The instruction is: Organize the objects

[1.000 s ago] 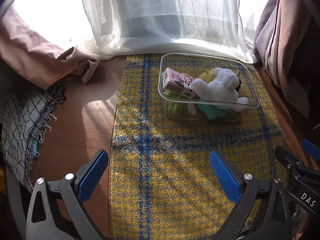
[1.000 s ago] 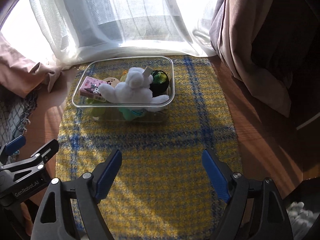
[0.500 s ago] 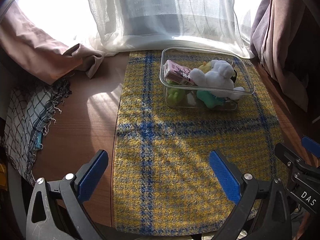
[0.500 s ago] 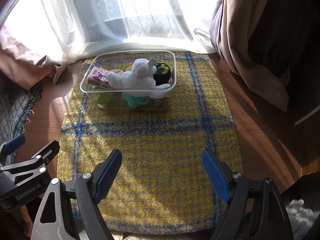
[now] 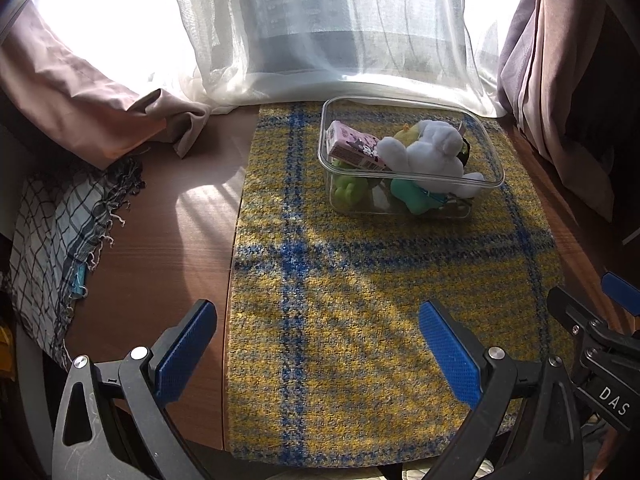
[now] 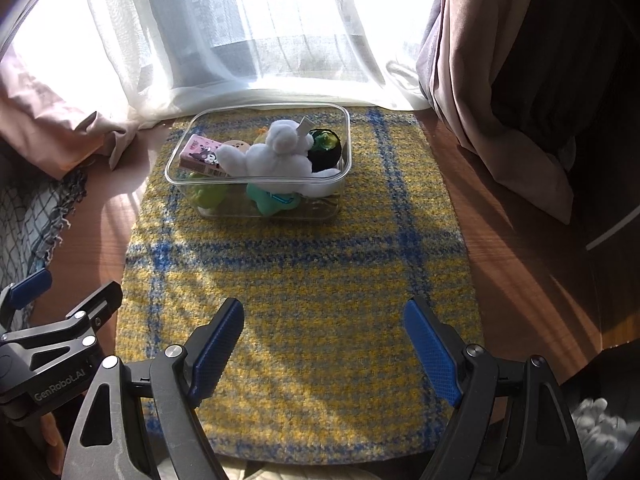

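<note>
Both grippers, left (image 5: 316,344) and right (image 6: 324,344), are backing away empty with jaws wide, leaving the toy-filled clear container (image 6: 256,178) seemingly finished.

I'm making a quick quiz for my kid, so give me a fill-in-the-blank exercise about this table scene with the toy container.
1. The clear container sits on a yellow and ____ plaid mat.
2. The plush toy on top is ____.
3. The pink box lies at the container's ____ end.
4. Both grippers hold ____.

Missing words: blue; white; left; nothing
</note>
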